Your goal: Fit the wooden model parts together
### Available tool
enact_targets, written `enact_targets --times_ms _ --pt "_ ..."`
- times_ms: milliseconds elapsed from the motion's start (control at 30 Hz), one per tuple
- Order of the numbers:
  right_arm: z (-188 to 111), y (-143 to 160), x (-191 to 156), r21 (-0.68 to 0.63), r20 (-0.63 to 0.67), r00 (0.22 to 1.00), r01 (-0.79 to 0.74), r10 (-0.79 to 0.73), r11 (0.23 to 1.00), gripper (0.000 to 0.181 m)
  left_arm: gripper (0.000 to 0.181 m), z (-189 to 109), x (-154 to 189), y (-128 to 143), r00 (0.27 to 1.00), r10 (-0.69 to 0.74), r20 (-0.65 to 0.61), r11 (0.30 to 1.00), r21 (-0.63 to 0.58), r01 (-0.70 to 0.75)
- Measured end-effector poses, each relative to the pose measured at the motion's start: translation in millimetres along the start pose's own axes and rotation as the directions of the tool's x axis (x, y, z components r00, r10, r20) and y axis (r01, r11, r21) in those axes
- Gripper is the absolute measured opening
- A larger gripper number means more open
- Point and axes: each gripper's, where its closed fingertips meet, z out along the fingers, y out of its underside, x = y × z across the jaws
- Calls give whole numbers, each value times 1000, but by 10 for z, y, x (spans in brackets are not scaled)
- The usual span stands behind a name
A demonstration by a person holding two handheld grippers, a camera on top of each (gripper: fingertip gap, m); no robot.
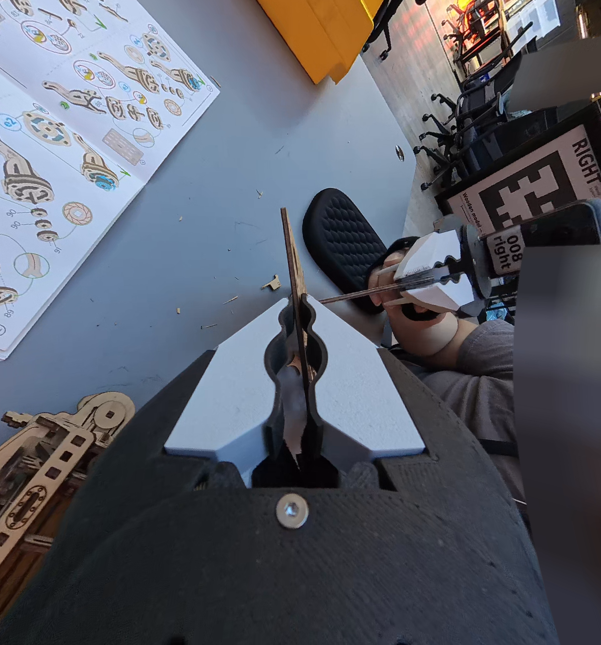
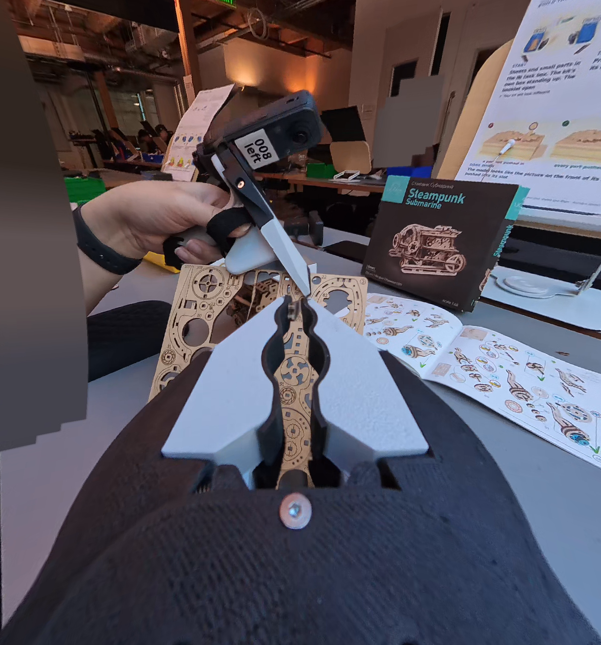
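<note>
Grey table (image 1: 222, 209); left hand-held gripper (image 1: 297, 299) clamps wooden sheet (image 1: 294, 258) edge.

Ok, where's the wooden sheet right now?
The sheet stands upright over the table, clamped at its top edge by the left gripper; in the right wrist view it is dead ahead, left of the booklet.

The parts sheet (image 2: 201, 314) is thin pale wood with dark burnt cut edges; the left gripper (image 1: 296, 300) has matt white plastic fingers on a rough, ribbed black body with one shiny metal screw (image 1: 291, 511); the booklet (image 1: 65, 139) is smooth white paper; the table (image 1: 204, 209) is matt grey; the black pad (image 1: 341, 241) looks quilted.
</note>
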Motion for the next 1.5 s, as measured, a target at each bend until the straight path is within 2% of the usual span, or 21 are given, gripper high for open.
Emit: enact_targets --times_ms 100,267,300,367,767,900,1000,1067,1500 --pt "-25 0 18 -82 33 999 29 -27 996 23 1 8 40 18 1000 5 -18 1000 -13 -5" --pt "-44 57 -44 -205 70 992 113 -101 972 24 1 32 65 35 1000 13 -24 1000 -25 -14" --pt "-36 52 -46 -212 61 992 123 -113 970 24 1 33 68 38 1000 14 -25 1000 -26 -14" --pt "-27 71 -73 -234 68 991 126 -113 964 4 1 33 65 39 1000 16 -19 1000 -27 -16" --pt "-30 87 -52 -253 37 991 135 -130 958 2 1 34 56 55 1000 31 0 999 -37 -31" --pt "-36 41 -98 -241 42 995 93 -85 966 13 1 43 77 54 999 30 -14 999 -37 -30" --pt "-40 9 -67 -229 24 997 77 -73 970 10 1 44 85 55 999 30 -16 999 -37 -30" --pt "-41 10 -59 -234 22 998 66 -62 970 2 1 45 85 59 999 33 -13 999 -40 -33" --pt "-66 -69 -55 -227 -3 1000 12 -13 974 2 1 64 127 73 999 45 -20 998 -47 -46"
